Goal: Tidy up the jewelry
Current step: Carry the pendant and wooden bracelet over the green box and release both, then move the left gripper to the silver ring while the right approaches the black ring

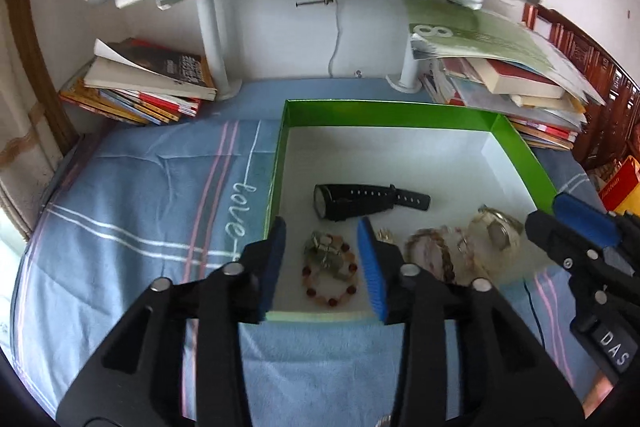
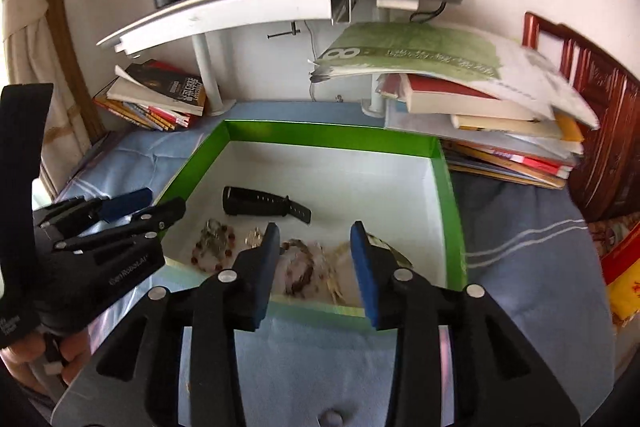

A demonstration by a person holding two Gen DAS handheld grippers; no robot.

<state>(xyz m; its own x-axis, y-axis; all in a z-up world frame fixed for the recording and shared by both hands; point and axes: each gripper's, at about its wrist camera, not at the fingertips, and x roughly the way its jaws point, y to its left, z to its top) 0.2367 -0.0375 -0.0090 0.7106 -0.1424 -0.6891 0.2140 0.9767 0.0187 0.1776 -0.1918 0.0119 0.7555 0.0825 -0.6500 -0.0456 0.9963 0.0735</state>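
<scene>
Blue striped cloth [image 1: 132, 195] under green-walled box [image 1: 384, 113], book stacks left [image 1: 148, 83] and right [image 1: 520, 95]

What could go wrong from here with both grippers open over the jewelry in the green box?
1. The bead bracelet lies under a metallic piece; the left gripper may lift both together or snag.
2. The pinkish bracelets and the pale watch are heaped together, so the right gripper could drag neighbours.
3. Both grippers hover near the green box's front wall; a low approach might clip it and shove the box.
</scene>
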